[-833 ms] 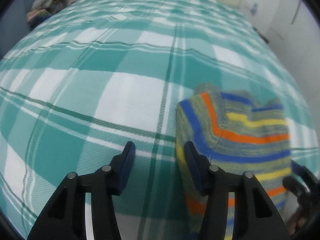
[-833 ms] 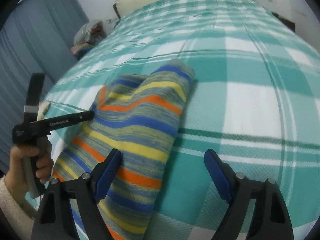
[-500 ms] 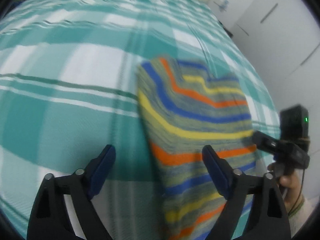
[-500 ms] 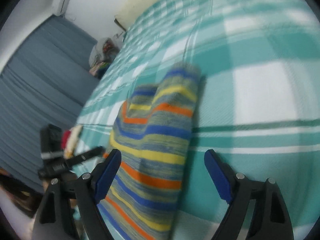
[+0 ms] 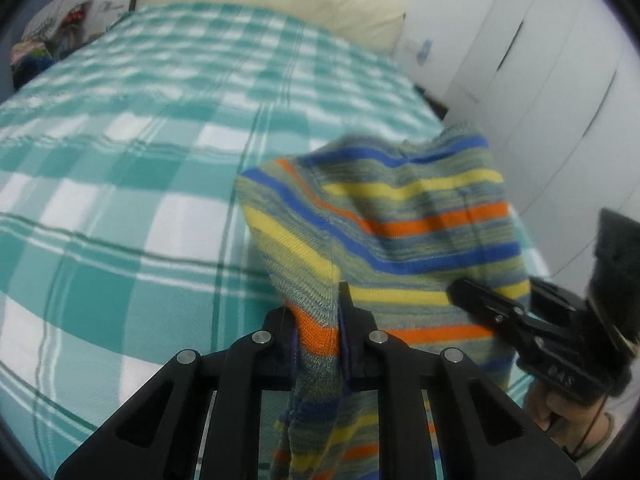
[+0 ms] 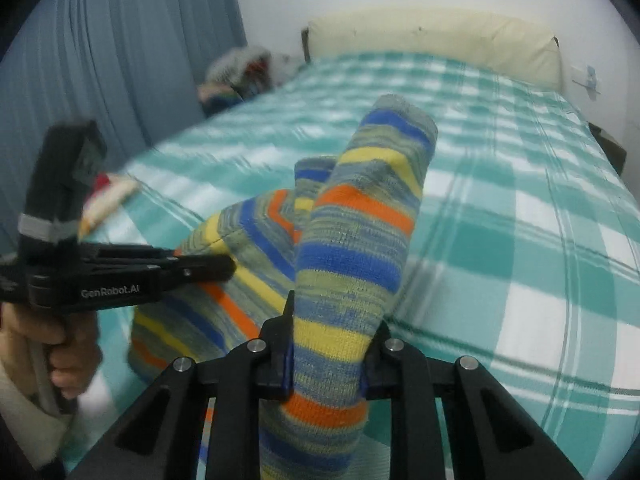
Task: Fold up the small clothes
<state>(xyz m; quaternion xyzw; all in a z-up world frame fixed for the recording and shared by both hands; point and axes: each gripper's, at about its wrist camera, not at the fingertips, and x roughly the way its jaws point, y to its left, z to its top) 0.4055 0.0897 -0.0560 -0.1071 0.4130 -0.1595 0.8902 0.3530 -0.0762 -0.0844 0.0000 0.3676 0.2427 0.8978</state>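
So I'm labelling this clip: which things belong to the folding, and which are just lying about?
Part of the job:
- striped garment
- left gripper, closing on it
- right gripper, closing on it
- checked bedspread, the work surface

Lying about:
- cream pillow
- clothes heap
- curtain

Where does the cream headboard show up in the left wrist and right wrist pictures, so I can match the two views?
Left wrist: the cream headboard runs along the top, left of centre, behind the checked bedspread.
Right wrist: the headboard sits at the top, right of centre.
Shared landmark: the striped garment, near the middle of both.
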